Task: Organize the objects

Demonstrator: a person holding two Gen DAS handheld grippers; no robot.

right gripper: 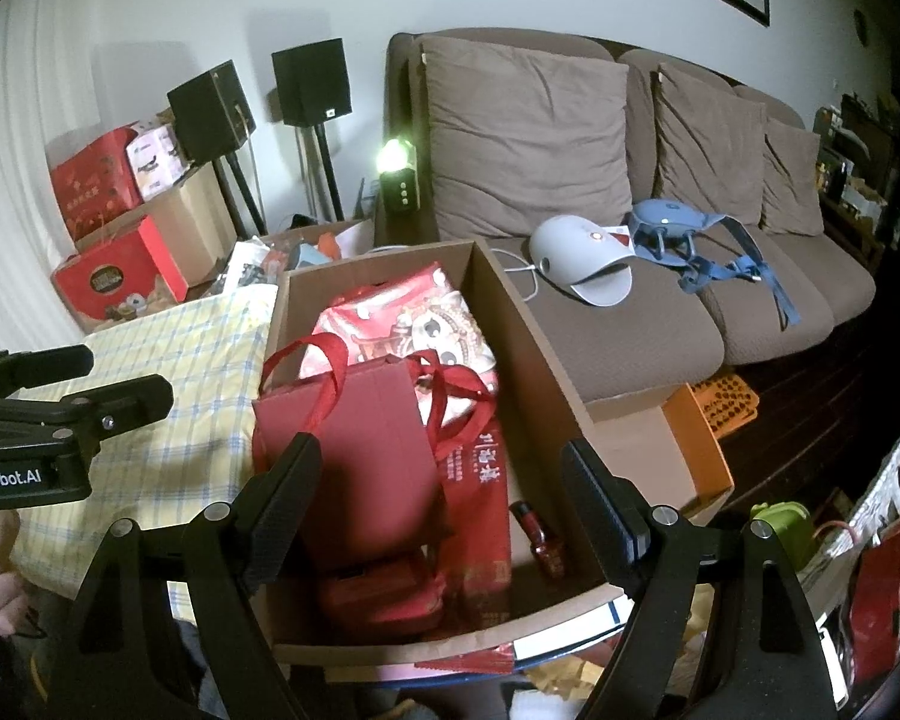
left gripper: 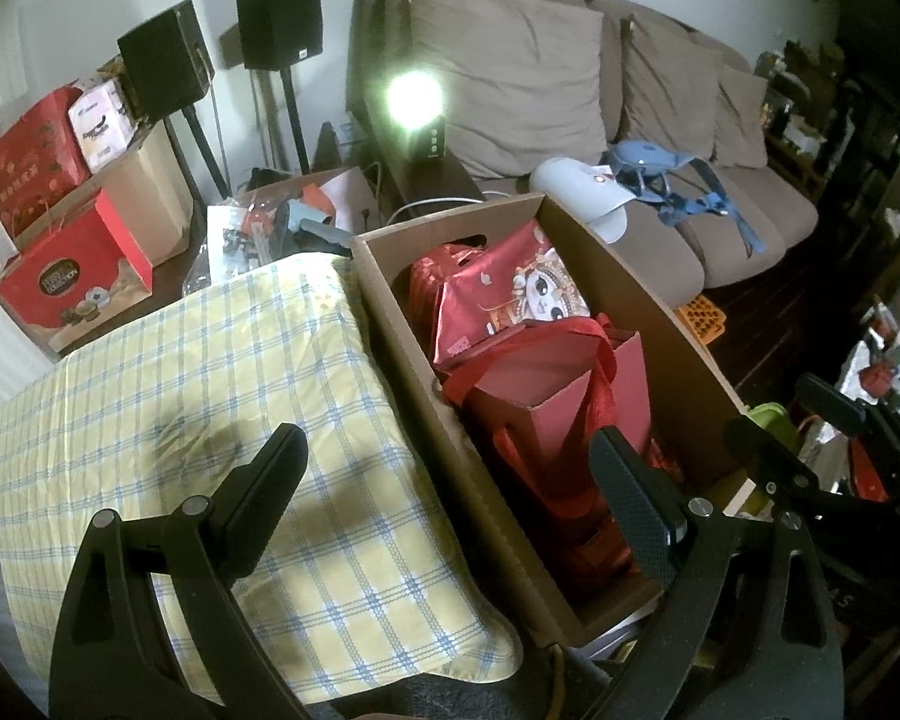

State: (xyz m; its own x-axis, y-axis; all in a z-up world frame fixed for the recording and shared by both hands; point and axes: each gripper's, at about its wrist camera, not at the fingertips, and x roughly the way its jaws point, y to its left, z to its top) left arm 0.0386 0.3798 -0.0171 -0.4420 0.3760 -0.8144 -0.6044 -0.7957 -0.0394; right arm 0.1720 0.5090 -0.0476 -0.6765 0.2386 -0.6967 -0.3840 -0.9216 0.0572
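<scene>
Your left gripper (left gripper: 450, 480) hangs with its jaws wide apart and nothing between them; one finger (left gripper: 270, 480) is above the yellow checked cloth (left gripper: 210, 390) and the other is above the near part of the cardboard box (left gripper: 390, 312). Your right gripper (right gripper: 444, 498) is also spread wide and grips nothing; its two fingers stand over the near end of the same box (right gripper: 540, 360), on either side of the red gift bag (right gripper: 360, 420). This bag stands upright in the box, and its red ribbon handles (right gripper: 450, 384) are loose above its open top. Behind it, a red and pink package with a cartoon face (right gripper: 414, 324) leans toward the far wall of the box. On the box floor, to the right of the bag, you can see a small dark red bottle (right gripper: 546, 540) lying near the right wall, and a flat red box (right gripper: 384, 600) lies in the near corner. The checked cloth lies just beside the box on its left side. Behind the box there is a brown sofa (right gripper: 630, 330) with a white device (right gripper: 576, 258) and a blue strapped item (right gripper: 690, 234) on its seat. At the far left, more red boxes (left gripper: 72, 276) stand near two black speakers (left gripper: 162, 60).
</scene>
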